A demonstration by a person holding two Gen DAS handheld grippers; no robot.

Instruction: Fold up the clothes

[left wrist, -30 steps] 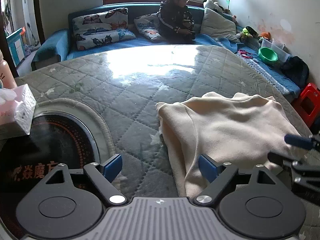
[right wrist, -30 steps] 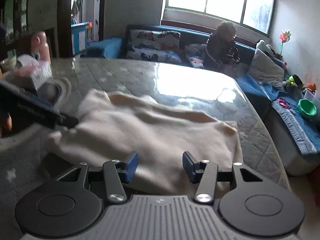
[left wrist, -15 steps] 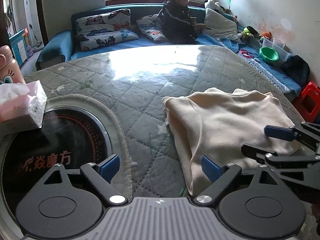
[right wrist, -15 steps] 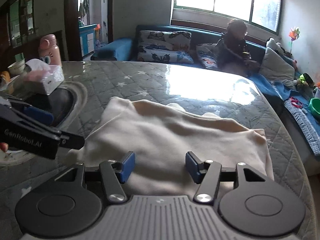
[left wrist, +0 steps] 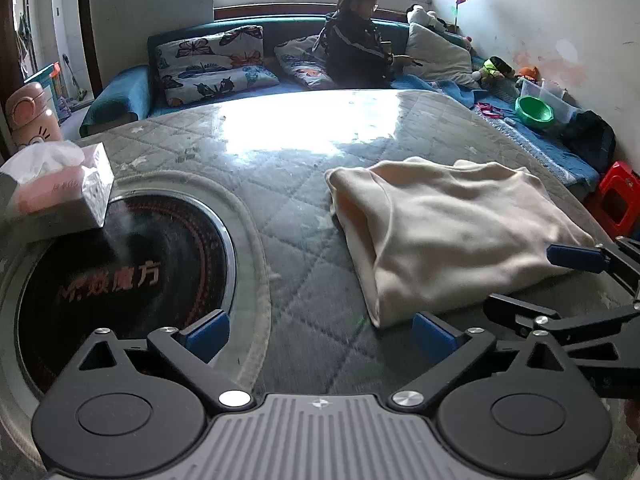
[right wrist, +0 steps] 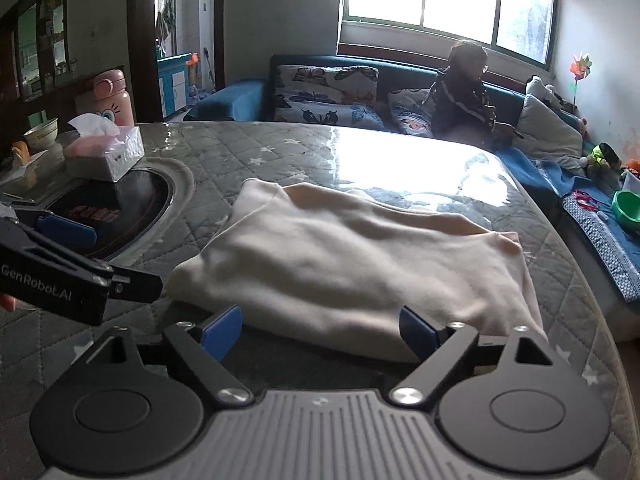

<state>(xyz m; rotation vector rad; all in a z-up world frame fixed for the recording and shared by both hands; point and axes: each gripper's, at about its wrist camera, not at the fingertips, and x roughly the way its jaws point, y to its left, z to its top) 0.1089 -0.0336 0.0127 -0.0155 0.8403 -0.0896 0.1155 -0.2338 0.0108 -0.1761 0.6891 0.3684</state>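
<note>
A cream garment lies folded into a rough rectangle on the grey quilted table cover; it also shows in the right wrist view. My left gripper is open and empty, just short of the garment's near left corner. My right gripper is open and empty at the garment's near edge, touching nothing. The right gripper also shows in the left wrist view, at the garment's right side. The left gripper shows at the left of the right wrist view.
A round black hotplate is set into the table at the left, with a tissue box on its far rim and a pink bottle behind. A person sits on the blue sofa beyond. A red stool stands at the right.
Both grippers have drawn back from the garment toward the near table edge. The right gripper's jaws have opened wider. The garment lies still.
</note>
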